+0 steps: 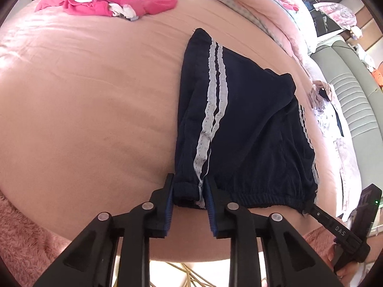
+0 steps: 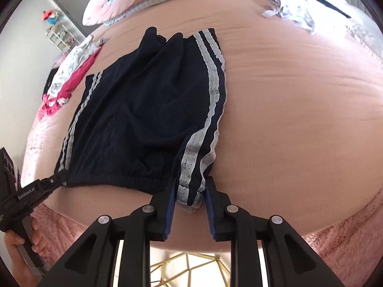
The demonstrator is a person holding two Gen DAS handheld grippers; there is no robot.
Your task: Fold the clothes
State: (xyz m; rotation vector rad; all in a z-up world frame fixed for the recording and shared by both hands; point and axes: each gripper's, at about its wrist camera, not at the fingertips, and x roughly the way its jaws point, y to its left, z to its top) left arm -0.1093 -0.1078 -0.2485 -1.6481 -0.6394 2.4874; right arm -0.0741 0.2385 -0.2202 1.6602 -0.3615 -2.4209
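Note:
Navy shorts (image 1: 244, 124) with white side stripes lie flat on the pink bed sheet (image 1: 83, 95), waistband toward me. In the left wrist view my left gripper (image 1: 190, 189) is shut on the striped left waistband corner. My right gripper (image 1: 308, 205) shows at the right, pinching the other corner. In the right wrist view the shorts (image 2: 143, 110) spread out ahead, and my right gripper (image 2: 189, 191) is shut on the striped right waistband corner. My left gripper (image 2: 61, 178) grips the far corner at the left, with a hand (image 2: 16, 241) on its handle.
A heap of pink and white clothes (image 1: 107, 2) lies at the bed's far left. A rolled pink quilt (image 1: 263, 12) lines the far side. More light garments (image 1: 328, 110) lie at the right edge by a green padded headboard (image 1: 354, 95). A fuzzy pink blanket (image 1: 24, 234) covers the near edge.

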